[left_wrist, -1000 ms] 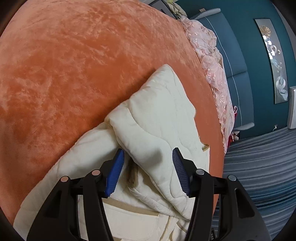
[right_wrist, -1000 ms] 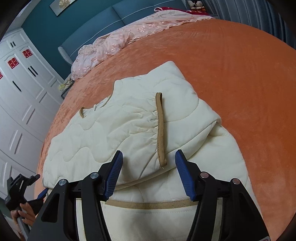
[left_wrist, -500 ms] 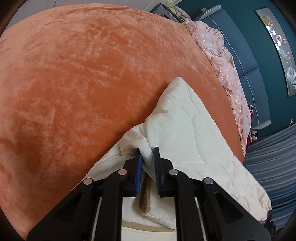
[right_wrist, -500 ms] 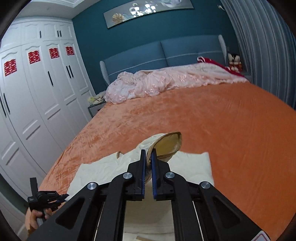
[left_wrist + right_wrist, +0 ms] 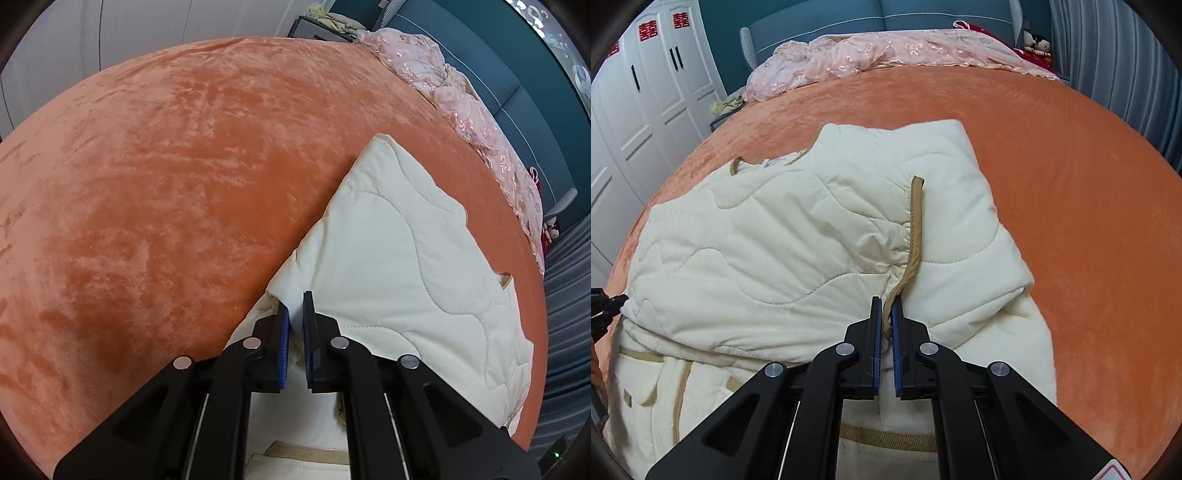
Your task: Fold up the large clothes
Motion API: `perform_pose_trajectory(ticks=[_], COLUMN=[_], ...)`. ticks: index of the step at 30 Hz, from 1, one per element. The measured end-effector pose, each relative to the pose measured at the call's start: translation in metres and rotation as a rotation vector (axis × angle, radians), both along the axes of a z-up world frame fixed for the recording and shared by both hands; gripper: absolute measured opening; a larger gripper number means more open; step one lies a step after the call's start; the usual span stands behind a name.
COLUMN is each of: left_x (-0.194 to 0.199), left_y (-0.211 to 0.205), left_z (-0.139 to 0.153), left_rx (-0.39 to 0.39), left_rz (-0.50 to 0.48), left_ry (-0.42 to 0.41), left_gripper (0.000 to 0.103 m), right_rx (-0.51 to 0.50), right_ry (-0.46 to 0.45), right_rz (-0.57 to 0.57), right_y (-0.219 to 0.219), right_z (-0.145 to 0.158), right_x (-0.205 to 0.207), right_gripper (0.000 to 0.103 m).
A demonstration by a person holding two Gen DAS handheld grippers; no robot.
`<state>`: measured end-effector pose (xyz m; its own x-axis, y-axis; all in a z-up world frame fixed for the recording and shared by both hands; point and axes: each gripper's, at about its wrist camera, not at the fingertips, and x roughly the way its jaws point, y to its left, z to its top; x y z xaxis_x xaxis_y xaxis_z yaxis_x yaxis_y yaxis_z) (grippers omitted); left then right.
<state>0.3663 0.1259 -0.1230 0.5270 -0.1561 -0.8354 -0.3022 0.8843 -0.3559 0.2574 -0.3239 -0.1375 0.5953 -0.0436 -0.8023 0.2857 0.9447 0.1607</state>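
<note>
A cream quilted coat (image 5: 798,236) with tan trim lies partly folded on an orange bedspread (image 5: 1089,206). It also shows in the left wrist view (image 5: 399,258). My left gripper (image 5: 295,306) is shut on a folded corner of the coat at its left edge. My right gripper (image 5: 885,310) is shut on the tan-trimmed sleeve cuff (image 5: 914,221), which lies across the coat's body. The coat's lower part with its tan waistband (image 5: 886,439) lies under both grippers.
A pink lace cover (image 5: 886,51) is bunched along the blue headboard (image 5: 879,14). White wardrobes (image 5: 635,96) stand at the left and grey curtains (image 5: 1126,66) at the right. Bare orange bedspread (image 5: 166,184) spreads left of the coat.
Both grippers went from open over the coat to shut on it. The right one lifted the sleeve cuff, then brought it down across the coat. The left holds its corner.
</note>
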Motion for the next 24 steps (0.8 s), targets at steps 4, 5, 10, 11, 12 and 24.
perform_pose_trajectory(ticks=[4,5,10,11,12,24], left_x=[0.000,-0.001,-0.003,-0.006,-0.010,-0.011], left_y=[-0.008,-0.011,-0.034,-0.033,-0.030,-0.115], left_z=[-0.005,-0.006,0.000,0.005,0.013,0.069], left_rx=[0.058,0.077,0.266,0.283,0.296,0.236], left_rz=[-0.019,-0.026,-0.125,-0.141,-0.148,-0.290], left_ry=[-0.002,-0.004,-0.019,-0.019,-0.022,-0.145], left_gripper=[0.006,0.006,0.011,0.013,0.018,0.018], right_rx=[0.022,0.027,0.033,0.005,-0.046,-0.006], right_ry=[0.002,0.001,-0.029,-0.065,-0.105,-0.020], right_rz=[-0.009,-0.010,-0.114,-0.150,-0.190,0.140], right_y=[-0.002,-0.002,-0.010,-0.010,-0.007,0.117], right_z=[-0.013,-0.014,0.016,0.032,0.050,0.044], right_x=[0.000,0.000,-0.017,-0.026,-0.037,0.035], right_gripper=[0.004,0.004,0.007,0.011,0.013,0.011])
